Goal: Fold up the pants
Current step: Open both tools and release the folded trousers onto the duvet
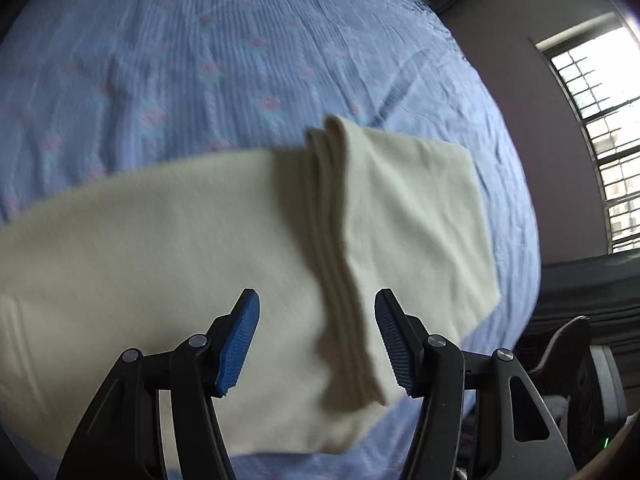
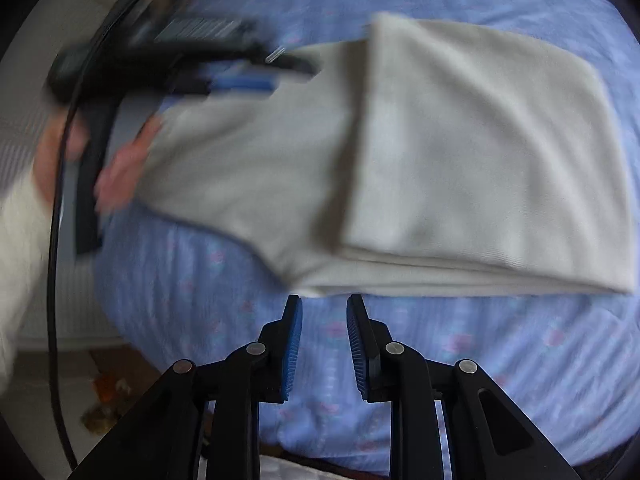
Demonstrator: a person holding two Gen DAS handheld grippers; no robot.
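Pants (image 1: 224, 248) lie folded on my bed (image 1: 160, 60); left tongs (image 1: 318, 304) gape empty, right tongs (image 2: 324, 304) slightly parted, empty.

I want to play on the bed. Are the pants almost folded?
Partly. One end of the cream knit pants already lies folded over the rest on the blue flowered bedspread. Both tools, left and right, are open and hold nothing. The long unfolded part probably still needs folding.

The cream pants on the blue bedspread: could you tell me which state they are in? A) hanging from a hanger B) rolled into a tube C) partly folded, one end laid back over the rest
C: the pants lie flat on the bedspread with a doubled, layered section on top.
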